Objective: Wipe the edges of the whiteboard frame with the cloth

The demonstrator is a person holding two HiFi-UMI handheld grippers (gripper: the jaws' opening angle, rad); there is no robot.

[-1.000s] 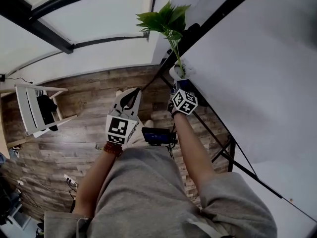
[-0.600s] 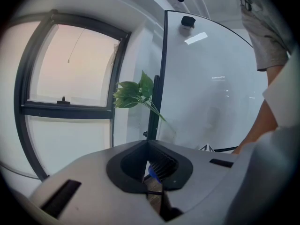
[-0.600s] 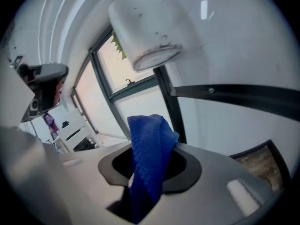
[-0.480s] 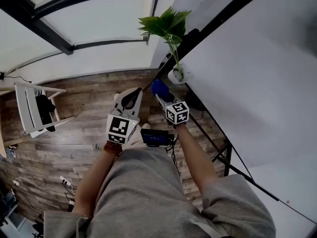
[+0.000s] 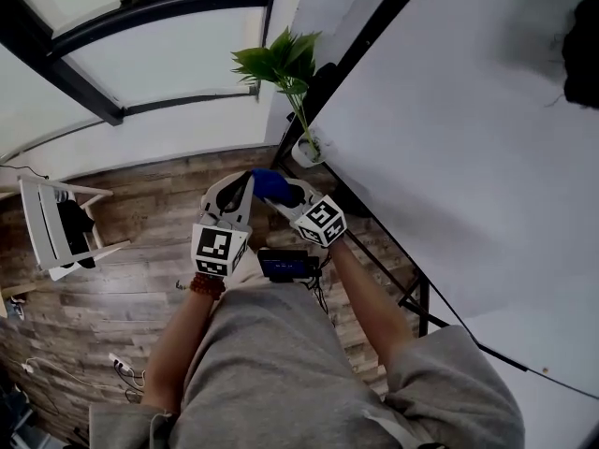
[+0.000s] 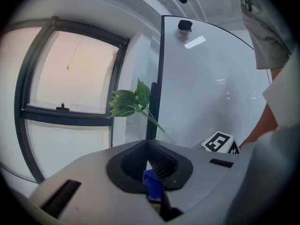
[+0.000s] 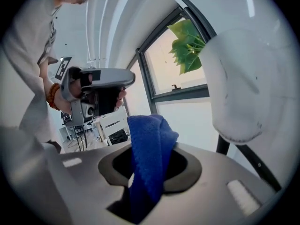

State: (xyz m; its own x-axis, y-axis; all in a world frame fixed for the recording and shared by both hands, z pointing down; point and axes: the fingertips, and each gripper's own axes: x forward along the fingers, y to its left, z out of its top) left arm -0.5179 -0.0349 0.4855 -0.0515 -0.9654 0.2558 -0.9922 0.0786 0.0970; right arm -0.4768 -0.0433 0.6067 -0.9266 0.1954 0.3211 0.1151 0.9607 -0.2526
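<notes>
Bright window (image 6: 70, 74) daylight, soft shadows; gripper views vignetted, edges warped.

One large white whiteboard (image 5: 449, 157) with a black frame stands in the room. Just beside its frame edge there is one green leafy plant (image 5: 278, 62) in one white pot (image 5: 306, 150). Near that same edge I count two grey grippers, the left gripper (image 5: 241, 183) and the right gripper (image 5: 284, 195). Each carries one black-and-white marker cube (image 5: 322, 222), so two cubes in all. There is one blue cloth (image 5: 270, 184), caught in the right gripper's fingers. Well apart from the whiteboard stands one white chair (image 5: 64, 223). One small dark device with a blue screen (image 5: 284, 267) hangs near the grippers.
</notes>
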